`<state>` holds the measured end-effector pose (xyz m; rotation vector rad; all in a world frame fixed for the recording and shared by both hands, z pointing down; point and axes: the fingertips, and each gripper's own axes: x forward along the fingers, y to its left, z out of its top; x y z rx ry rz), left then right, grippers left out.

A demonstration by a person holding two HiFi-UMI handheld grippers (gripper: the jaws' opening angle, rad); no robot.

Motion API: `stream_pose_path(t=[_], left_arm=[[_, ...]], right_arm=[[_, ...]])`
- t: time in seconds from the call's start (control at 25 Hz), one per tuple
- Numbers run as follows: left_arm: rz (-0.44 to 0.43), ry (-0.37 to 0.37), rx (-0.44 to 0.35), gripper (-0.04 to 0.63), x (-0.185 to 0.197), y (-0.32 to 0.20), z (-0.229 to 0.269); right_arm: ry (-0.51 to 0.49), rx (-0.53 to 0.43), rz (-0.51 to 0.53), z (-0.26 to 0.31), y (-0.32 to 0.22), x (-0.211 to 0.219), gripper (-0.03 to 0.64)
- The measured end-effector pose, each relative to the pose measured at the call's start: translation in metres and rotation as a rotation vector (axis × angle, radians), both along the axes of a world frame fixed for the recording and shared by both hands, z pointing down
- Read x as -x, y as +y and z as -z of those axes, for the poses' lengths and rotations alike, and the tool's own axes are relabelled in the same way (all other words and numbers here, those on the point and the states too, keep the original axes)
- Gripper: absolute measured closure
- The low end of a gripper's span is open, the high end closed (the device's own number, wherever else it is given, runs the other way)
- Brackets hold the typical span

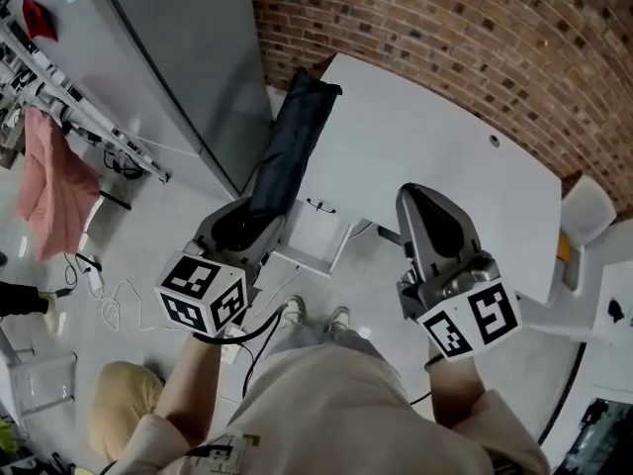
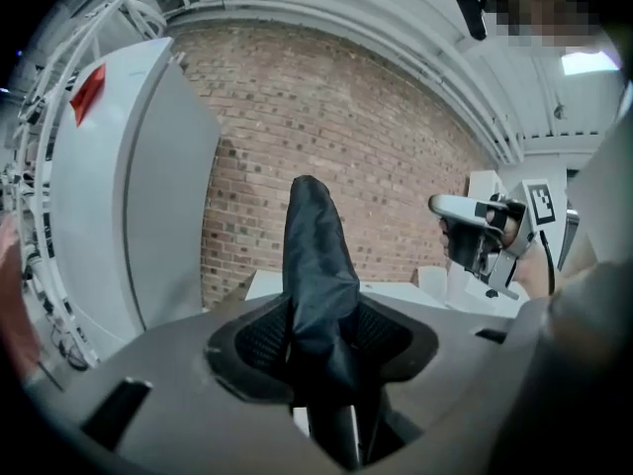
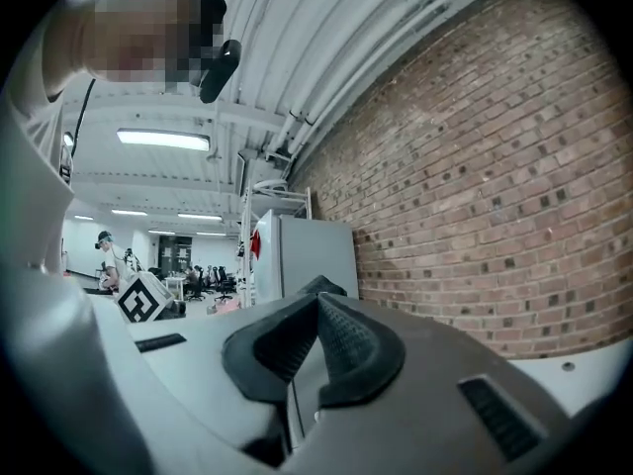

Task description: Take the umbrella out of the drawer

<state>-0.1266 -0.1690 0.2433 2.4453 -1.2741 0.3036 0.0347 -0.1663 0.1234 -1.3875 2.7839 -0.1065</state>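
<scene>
A folded umbrella in a dark sleeve (image 1: pixel 289 146) slants up over the left end of the white table (image 1: pixel 435 137). My left gripper (image 1: pixel 247 228) is shut on its lower end. In the left gripper view the umbrella (image 2: pixel 315 265) stands up between the black pads (image 2: pixel 259 339), its top against the brick wall. The white drawer (image 1: pixel 315 243) hangs open under the table's left corner, below the umbrella. My right gripper (image 1: pixel 435 216) is held up beside it on the right, shut, nothing between its pads (image 3: pixel 341 339). The umbrella's tip (image 3: pixel 322 284) peeks over them.
A tall grey cabinet (image 1: pixel 168 57) stands left of the table against the brick wall (image 1: pixel 475 28). A rack with a pink garment (image 1: pixel 54 181) and cables on the floor (image 1: pixel 109 305) lie at the left. A white chair (image 1: pixel 586 209) is at the right.
</scene>
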Motion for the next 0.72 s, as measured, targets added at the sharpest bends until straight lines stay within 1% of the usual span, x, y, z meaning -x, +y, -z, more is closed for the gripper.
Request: stream_pose_path(t=[0.16,0.44,0.6,0.72], left_arm=[[0.008,0.022,-0.126,0.403,0.005,0.005,0.053],[0.033,0.099,-0.292,0.403,0.021,0.019,0.125],[0.049,0.109,-0.380,0.403,0.030,0.029,0.147],[0.055,0.097,-0.402,0.403,0.034,0.034,0.146]], right_arm=[[0.013,-0.079,-0.009,0.033,0.014,0.001,0.609],[0.021,-0.162,-0.012,0.061,0.027,0.006,0.609],[0.027,-0.173,0.001,0.064,0.032,0.012,0.609],[0.038,-0.171,0.013,0.061,0.036,0.016,0.609]])
